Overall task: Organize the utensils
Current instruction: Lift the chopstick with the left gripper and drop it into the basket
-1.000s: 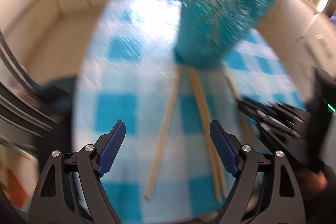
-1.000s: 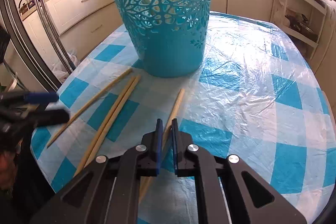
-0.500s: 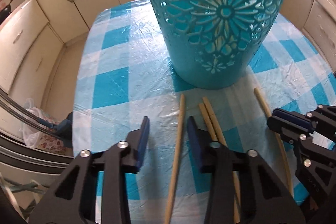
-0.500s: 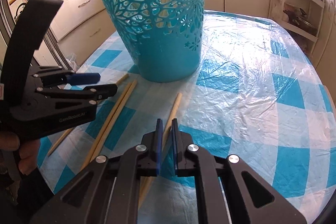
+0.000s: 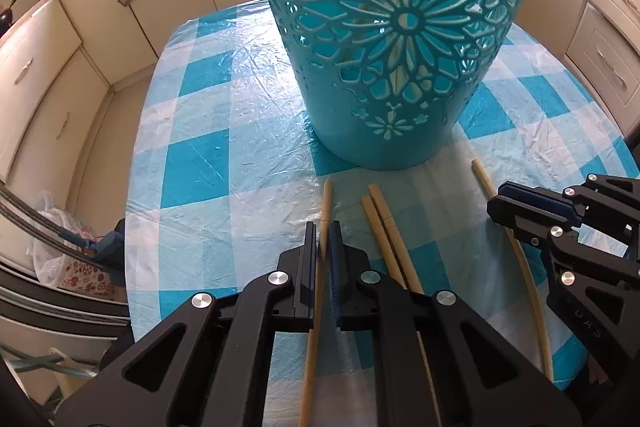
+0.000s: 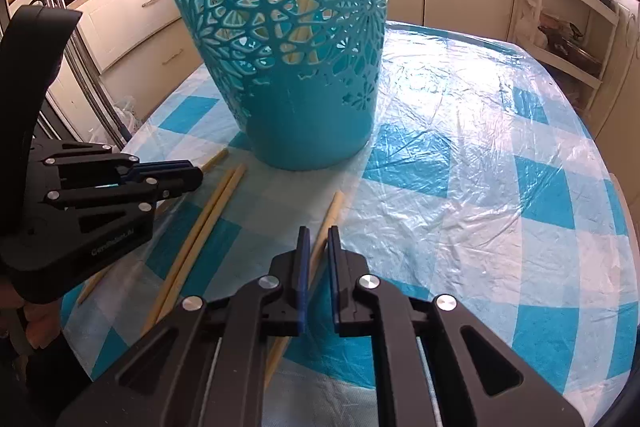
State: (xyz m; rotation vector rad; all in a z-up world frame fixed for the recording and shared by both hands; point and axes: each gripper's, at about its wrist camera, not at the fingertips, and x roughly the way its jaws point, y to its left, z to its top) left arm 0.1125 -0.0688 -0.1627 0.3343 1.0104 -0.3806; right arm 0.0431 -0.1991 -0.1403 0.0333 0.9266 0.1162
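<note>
A tall teal cut-out basket [image 5: 380, 67] [image 6: 300, 87] stands on the checked tablecloth [image 5: 208, 163], and wooden sticks show through its holes. In front of it lie several wooden chopsticks. My left gripper [image 5: 323, 239] [image 6: 192, 175] is shut on the leftmost chopstick [image 5: 326, 199], whose tip pokes out toward the basket. A pair of chopsticks [image 5: 380, 223] [image 6: 216, 203] lies loose between the grippers. My right gripper [image 6: 318, 241] [image 5: 500, 201] is shut on the rightmost chopstick [image 6: 334, 207] [image 5: 482, 179], low over the cloth.
Clear plastic covers the tablecloth [image 6: 480, 147], and the table's near edge is just below both grippers. Cream cabinets [image 5: 80, 39] ring the room. A plastic bag [image 5: 52, 239] sits on the floor at the left. A white shelf unit [image 6: 560, 19] stands at the far right.
My left gripper swung in toward the basket, came down over the leftmost chopstick and shut on it. The right gripper stayed still, shut on its chopstick.
</note>
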